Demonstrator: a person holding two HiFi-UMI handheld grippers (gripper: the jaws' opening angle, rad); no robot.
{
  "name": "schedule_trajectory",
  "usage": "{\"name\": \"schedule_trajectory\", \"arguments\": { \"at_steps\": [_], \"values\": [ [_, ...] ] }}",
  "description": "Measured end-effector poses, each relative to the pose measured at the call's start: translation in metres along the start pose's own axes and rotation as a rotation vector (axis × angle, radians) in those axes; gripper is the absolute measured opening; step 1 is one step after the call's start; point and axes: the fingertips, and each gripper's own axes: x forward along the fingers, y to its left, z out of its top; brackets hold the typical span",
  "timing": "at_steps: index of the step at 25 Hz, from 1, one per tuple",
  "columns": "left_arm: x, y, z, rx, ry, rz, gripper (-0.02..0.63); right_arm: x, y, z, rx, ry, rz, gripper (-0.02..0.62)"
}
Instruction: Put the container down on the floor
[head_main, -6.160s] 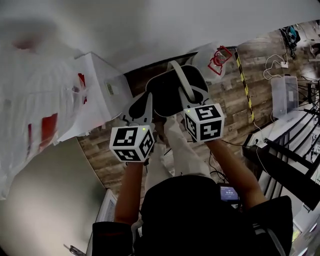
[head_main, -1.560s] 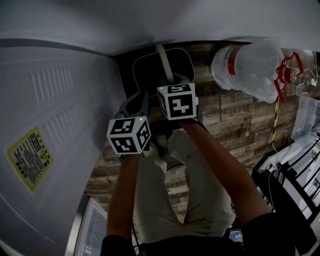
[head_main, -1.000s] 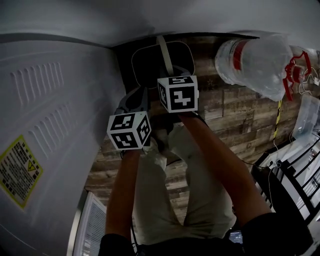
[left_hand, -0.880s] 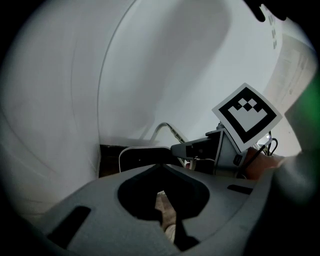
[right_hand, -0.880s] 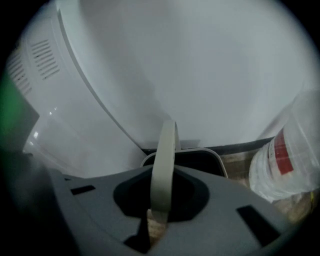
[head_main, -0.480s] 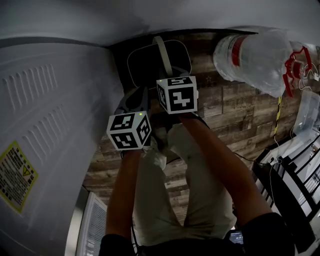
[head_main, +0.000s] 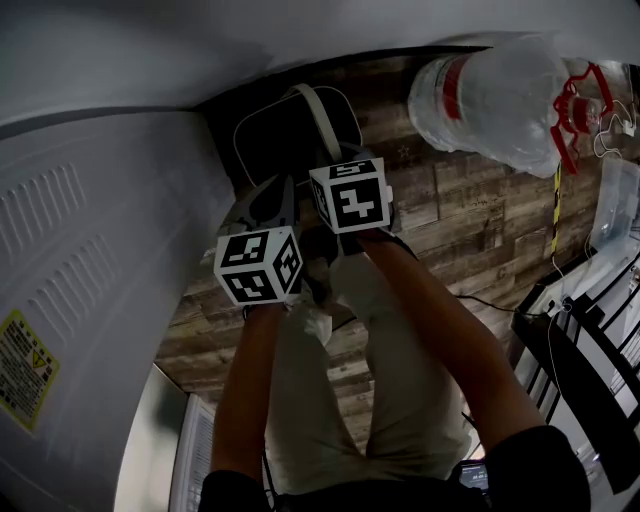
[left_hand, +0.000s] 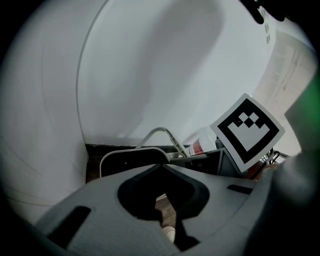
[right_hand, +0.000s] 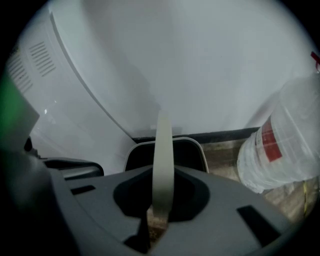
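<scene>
Wood-plank floor (head_main: 470, 220) hemmed by white wall (head_main: 150, 50) behind and ribbed white appliance (head_main: 90, 260) on the left; narrow corner only. Dark, rounded container (head_main: 275, 140) low in that corner, pale strap handle (right_hand: 162, 150) upright, clenched in right tongs (right_hand: 159, 217). Left tongs (left_hand: 167, 227) seemingly closed, empty. Clear plastic water jug (head_main: 490, 95) near on the right, open planks beyond.

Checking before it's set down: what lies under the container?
Wood-plank floor shows beside the container, next to the white wall. The patch directly beneath it is hidden by the container itself.
</scene>
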Motion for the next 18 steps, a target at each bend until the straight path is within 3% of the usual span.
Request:
{"name": "schedule_trajectory", "arguments": {
  "at_steps": [18],
  "values": [
    [0.038,-0.028,-0.011,0.051,0.053,-0.073,0.014,0.006,-0.047,-0.018,0.015,-0.001,-0.015,0.032]
  ]
}}
